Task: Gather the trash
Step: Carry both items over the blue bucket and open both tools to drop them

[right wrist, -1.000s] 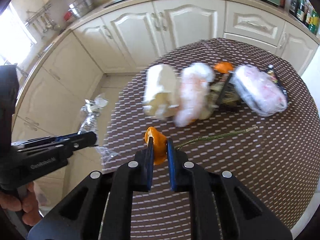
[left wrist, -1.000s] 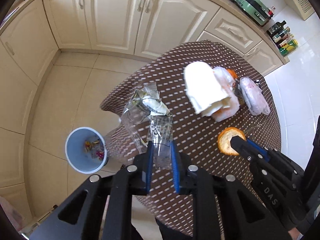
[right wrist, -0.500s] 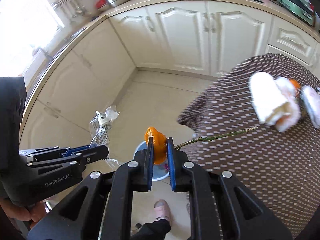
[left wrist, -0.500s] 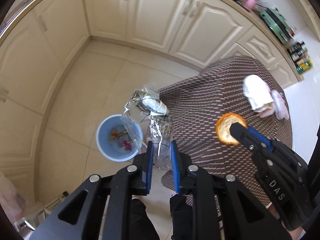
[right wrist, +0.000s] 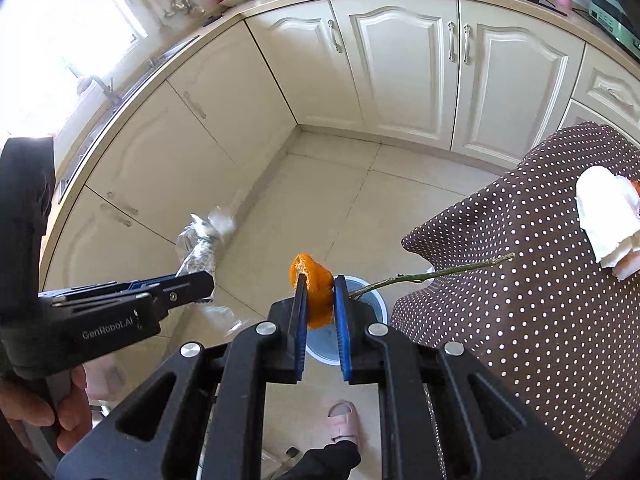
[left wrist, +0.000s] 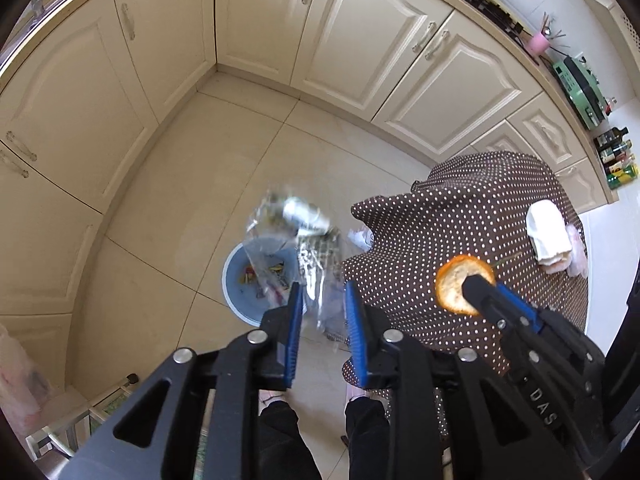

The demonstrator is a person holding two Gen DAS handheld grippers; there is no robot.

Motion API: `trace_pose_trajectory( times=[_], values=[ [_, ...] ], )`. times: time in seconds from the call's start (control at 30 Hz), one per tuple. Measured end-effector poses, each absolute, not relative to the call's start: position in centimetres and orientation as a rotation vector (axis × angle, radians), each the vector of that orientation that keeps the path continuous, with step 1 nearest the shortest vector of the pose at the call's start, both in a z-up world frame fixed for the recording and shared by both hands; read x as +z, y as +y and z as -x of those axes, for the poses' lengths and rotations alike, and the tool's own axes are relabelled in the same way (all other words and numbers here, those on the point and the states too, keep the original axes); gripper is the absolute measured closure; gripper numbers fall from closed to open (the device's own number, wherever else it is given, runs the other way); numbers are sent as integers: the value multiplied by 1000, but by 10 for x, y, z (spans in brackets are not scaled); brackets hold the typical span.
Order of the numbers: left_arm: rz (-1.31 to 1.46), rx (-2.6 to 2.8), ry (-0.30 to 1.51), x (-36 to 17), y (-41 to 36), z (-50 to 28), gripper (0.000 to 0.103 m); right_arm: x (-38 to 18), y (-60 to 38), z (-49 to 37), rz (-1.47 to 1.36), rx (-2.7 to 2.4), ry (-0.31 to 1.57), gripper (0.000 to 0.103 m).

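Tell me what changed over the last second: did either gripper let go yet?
Both grippers swung off the table to above the blue bin. The left gripper is opening, and the clear plastic wrapper, now blurred, is coming loose between its pads. The right gripper still clamps the orange peel. The white cloth on the table hasn't moved.

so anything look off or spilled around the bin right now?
Nothing spilled. The clear plastic wrapper hangs blurred above the blue bin between the left gripper fingers, whose jaws are opening. The right gripper is shut on the orange peel. One oddity: a thin green stem juts off the table edge over the bin.
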State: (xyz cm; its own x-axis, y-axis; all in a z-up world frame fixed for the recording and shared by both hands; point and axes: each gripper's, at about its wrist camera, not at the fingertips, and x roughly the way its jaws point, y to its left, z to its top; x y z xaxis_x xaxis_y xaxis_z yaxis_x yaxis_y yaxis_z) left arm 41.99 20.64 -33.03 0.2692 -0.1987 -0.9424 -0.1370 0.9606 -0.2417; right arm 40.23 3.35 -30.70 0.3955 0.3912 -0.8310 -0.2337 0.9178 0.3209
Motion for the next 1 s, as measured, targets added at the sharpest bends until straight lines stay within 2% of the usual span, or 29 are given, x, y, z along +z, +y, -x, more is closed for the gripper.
trace_pose_trajectory(
  times=[0.03,0.1,1.0],
  values=[
    [304,-34,1303,-331,208,-421,70,-307,34,-403,-161,397,1096,91],
    [311,-26,1311,-333,211,-423,63,-307,35,-404,-161,393,1097,91],
    [333,40,1308,-328,242,-408,63,-304,84,-412,-107,489,1114,91]
  ],
)
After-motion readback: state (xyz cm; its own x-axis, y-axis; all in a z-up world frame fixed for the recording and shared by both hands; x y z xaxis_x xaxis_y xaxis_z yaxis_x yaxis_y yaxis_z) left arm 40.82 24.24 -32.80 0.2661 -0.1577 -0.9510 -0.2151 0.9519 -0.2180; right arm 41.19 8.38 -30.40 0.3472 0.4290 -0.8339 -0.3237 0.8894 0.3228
